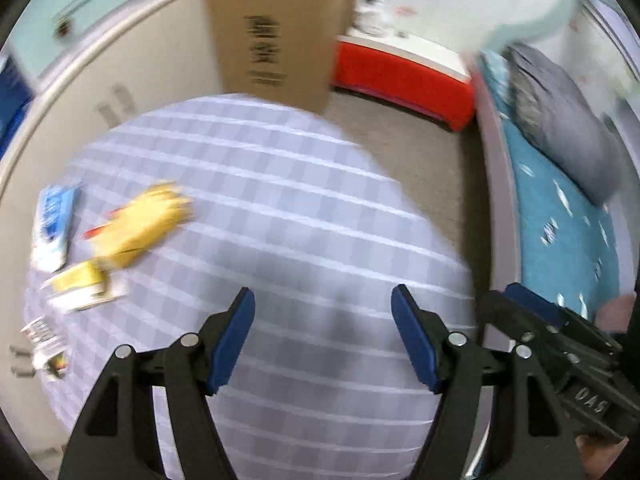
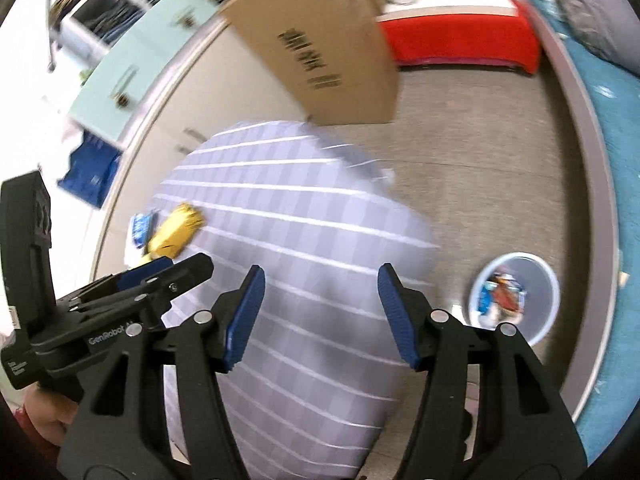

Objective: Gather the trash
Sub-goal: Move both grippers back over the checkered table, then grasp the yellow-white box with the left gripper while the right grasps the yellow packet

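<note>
Trash (image 1: 140,224) scattered at the far left of the checked tablecloth (image 1: 304,208): yellow wrapper, blue packet (image 1: 54,220), perhaps a label, blurred. Left gripper (image 1: 322,336) and right gripper (image 2: 320,316) both spread wide, empty. Risky: light wrappers sliding off the edge, missing the bin (image 2: 536,264) on the floor.

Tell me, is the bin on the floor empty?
No. The bin already holds some trash: red and blue pieces show inside its white rim.
</note>
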### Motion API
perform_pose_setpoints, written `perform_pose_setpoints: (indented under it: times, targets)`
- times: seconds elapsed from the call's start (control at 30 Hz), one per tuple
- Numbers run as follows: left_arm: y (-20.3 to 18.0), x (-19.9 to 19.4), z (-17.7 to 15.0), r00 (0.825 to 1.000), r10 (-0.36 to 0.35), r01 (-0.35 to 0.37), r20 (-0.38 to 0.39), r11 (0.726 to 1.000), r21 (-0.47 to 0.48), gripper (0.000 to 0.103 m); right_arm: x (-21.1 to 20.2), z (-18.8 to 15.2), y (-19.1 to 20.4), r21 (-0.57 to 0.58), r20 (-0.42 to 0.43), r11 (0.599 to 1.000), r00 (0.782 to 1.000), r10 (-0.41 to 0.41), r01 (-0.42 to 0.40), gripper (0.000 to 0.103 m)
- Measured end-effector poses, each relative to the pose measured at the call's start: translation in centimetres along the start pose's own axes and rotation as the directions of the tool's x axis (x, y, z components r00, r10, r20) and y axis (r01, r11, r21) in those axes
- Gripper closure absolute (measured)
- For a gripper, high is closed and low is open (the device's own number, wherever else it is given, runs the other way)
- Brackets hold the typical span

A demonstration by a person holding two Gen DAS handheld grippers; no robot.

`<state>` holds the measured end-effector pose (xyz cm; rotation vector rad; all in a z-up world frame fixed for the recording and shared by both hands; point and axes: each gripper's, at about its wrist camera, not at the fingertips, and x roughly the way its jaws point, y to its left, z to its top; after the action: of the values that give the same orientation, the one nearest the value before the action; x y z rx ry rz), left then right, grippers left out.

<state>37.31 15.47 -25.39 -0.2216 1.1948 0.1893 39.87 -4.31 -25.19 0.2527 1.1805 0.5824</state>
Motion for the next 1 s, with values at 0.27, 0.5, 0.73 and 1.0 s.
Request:
perform_pose_setpoints:
  times: [0.27, 0.5, 0.73, 1.0]
  targets:
    - [14.2, -1.3, -1.3, 0.994, 0.105, -0.105, 0.003, 0.992, 0.07, 0.034, 7.3, -1.2, 10.7, -0.071, -0.069, 0.996, 0.997, 0.041, -0.046, 0.04]
    - [18.6, 0.7, -1.6, 0.991, 0.135, -0.125, -0.023, 0.959, 0.253, 0.031, 10.8, -2.1, 14.9, -0.052, -0.105, 0.998, 0.994, 0.036, -0.041, 0.037]
    - [17.9, 4.1, -2.1, 0.987, 0.151, -0.102, -0.057, 0.856, 0.506, 0.024, 12.6, -2.3, 16.0, -0.033, -0.123, 0.999, 0.992, 0.008, -0.012, 0.036]
    - [18.2, 6.0, -2.0, 0.983, 0.18, -0.118, -0.046, 0.797, 0.592, 0.043, 13.1, -1.6, 16.5, -0.008, -0.111, 1.0, 0.994, 0.002, -0.003, 0.036]
